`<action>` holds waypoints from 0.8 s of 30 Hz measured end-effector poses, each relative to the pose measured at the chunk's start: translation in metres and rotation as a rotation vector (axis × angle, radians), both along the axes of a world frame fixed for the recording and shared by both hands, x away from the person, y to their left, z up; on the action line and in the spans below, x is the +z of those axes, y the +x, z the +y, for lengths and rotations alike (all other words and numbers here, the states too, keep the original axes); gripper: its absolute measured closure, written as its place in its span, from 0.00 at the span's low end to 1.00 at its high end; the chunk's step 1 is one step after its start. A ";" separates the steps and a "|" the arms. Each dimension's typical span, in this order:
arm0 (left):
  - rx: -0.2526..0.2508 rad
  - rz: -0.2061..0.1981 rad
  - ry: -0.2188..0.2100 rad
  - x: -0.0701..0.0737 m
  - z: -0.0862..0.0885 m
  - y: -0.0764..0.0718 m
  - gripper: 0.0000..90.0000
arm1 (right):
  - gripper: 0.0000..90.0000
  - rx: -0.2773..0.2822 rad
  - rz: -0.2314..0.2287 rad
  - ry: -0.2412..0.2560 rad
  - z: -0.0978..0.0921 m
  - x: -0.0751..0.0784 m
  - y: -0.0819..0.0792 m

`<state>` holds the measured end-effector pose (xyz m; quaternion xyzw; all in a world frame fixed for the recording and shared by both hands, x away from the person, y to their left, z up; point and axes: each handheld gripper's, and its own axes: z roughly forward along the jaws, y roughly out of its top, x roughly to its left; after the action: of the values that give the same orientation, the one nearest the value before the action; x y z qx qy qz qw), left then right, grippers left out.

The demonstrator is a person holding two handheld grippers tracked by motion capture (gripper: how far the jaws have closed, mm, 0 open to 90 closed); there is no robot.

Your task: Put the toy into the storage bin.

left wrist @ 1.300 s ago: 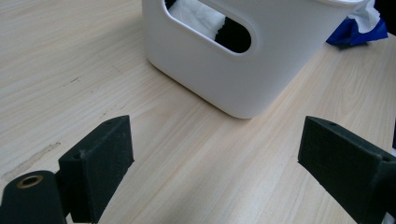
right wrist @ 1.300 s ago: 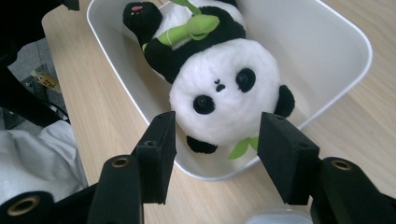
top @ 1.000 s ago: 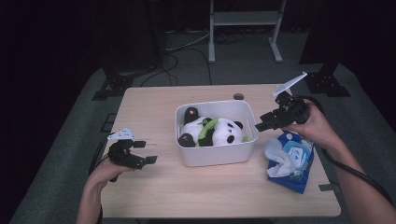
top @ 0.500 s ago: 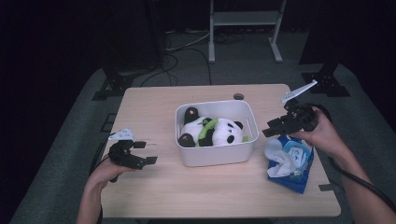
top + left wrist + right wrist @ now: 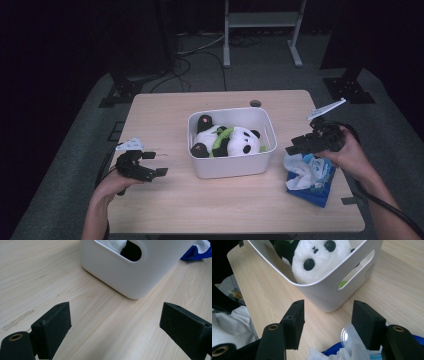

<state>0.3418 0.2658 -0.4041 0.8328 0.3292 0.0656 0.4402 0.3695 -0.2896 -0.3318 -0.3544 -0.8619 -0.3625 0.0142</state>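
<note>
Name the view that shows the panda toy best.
The right gripper view: the panda toy lies close, face clear, inside the white bin. The high view shows it whole but small. The left gripper view gives a glimpse through the bin's handle slot.

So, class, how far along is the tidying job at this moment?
Done: the panda plush lies inside the white bin. In hand: the open right gripper hovers above the blue wet-wipe pack, nothing grasped. Left: gripping the pack, probably binning it. The left gripper waits open.

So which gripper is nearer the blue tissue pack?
The right. The right gripper hovers open just above the blue tissue pack; the left gripper sits open across the white bin, far from it.
</note>
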 end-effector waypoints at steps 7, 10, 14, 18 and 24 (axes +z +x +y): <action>-0.005 0.001 0.004 -0.001 -0.002 0.000 0.10 | 0.47 -0.015 0.009 0.012 -0.005 -0.012 -0.007; -0.004 0.003 0.003 -0.001 -0.002 0.000 0.10 | 0.46 -0.023 0.011 0.021 -0.007 -0.016 -0.010; -0.005 0.005 0.003 -0.001 -0.002 0.000 0.10 | 0.46 -0.033 0.017 0.027 -0.011 -0.021 -0.014; -0.006 0.007 0.005 -0.002 -0.002 0.000 0.10 | 0.46 -0.042 0.019 0.033 -0.015 -0.025 -0.019; -0.006 0.008 0.006 -0.002 -0.002 0.000 0.10 | 0.46 -0.056 0.022 0.041 -0.020 -0.030 -0.025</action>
<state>0.3422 0.2636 -0.4064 0.8355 0.3282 0.0617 0.4365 0.3440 -0.3099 -0.3622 -0.3820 -0.8437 -0.3765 0.0209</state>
